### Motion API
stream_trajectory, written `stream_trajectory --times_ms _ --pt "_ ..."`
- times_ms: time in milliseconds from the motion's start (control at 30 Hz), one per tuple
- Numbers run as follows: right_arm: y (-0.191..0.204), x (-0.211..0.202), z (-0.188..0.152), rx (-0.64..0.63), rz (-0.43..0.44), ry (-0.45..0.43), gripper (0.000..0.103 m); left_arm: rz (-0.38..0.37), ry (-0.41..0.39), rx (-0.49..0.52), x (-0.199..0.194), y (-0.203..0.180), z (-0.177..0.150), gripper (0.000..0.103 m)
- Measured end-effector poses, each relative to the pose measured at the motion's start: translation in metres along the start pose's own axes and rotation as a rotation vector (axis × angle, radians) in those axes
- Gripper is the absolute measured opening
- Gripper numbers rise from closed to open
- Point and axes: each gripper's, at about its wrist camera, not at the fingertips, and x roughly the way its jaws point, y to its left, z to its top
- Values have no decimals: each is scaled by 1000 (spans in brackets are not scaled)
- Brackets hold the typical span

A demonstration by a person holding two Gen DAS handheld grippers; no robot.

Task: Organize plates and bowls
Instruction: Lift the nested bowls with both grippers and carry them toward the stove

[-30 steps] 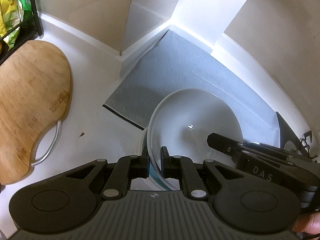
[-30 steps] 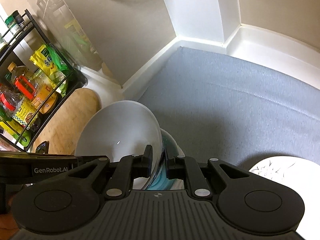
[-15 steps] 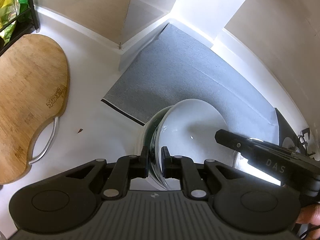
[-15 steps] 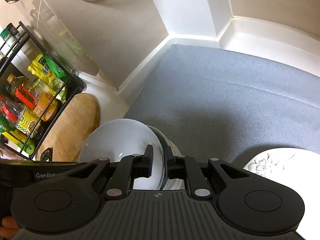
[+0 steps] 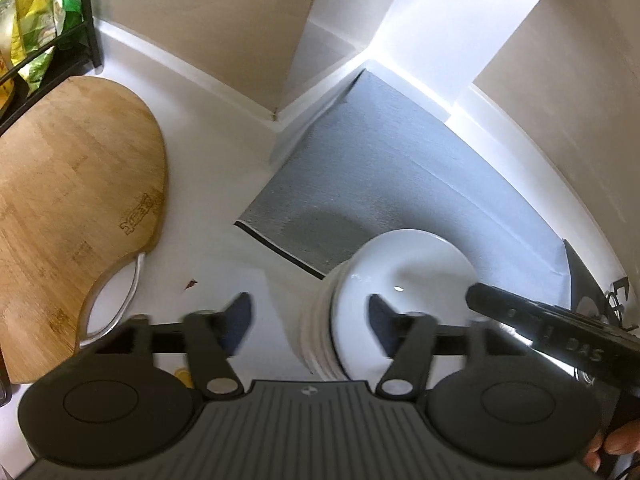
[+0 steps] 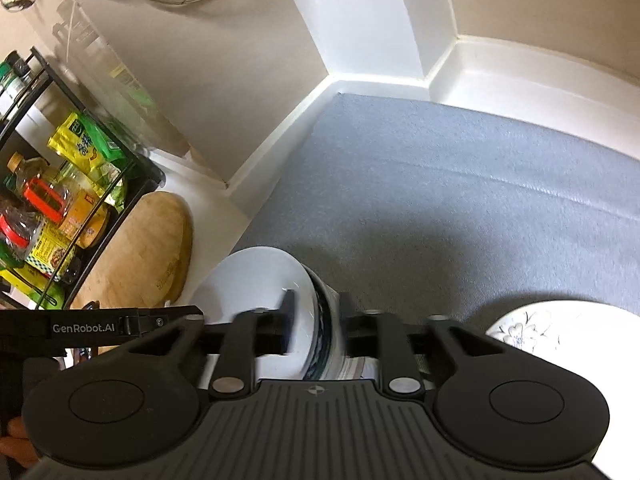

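Both grippers sit low over the white counter [image 5: 208,216], one on each side of a stack of bowls [image 5: 384,304]. The left gripper [image 5: 310,320] has its jaws spread wide, released, with the near rim of the stack standing between its fingers [image 5: 236,322] and touched by neither. The right gripper [image 6: 316,322] is also spread, less widely; its fingers [image 6: 286,326] straddle the opposite rim, and whether a pad brushes the edge I cannot tell through the blur.

The stack is white bowls nested together, the top one plain and shiny inside; from the right side a dark blue band shows on the outside of a lower bowl. It rests at the near edge of a grey mat [image 5: 392,184] that runs back into the corner of the wall. The left gripper's body reaches in across the right gripper's view at the lower left, and the right gripper's body crosses the lower right of the left gripper's view.

To the right of the stack, on the mat, lies a white plate with a flower pattern [image 6: 560,332], close to the right gripper's side. On the other side a wooden cutting board [image 5: 68,208] with a metal handle loop lies flat on the counter, and a small dark crumb [image 5: 191,283] sits between it and the bowls. Beyond the board stands a black wire rack [image 6: 120,208] packed with bottles and yellow and green packets [image 6: 86,144].
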Motion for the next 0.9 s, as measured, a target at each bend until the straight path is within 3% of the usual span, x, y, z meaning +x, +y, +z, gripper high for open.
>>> stream_trajectory --times_ms 67,167,433,900 --pt "-4 -1 -2 18 -1 5 48 -9 5 -16 4 5 -2 85" --pt "-9 0 -4 49 17 31 54 -31 36 -46 13 11 -4 86" --pt "-20 21 -14 154 52 124 58 -71 105 -138 42 24 -9 86" --pt "-25 33 -19 183 69 180 61 -73 136 -138 57 19 -8 86"
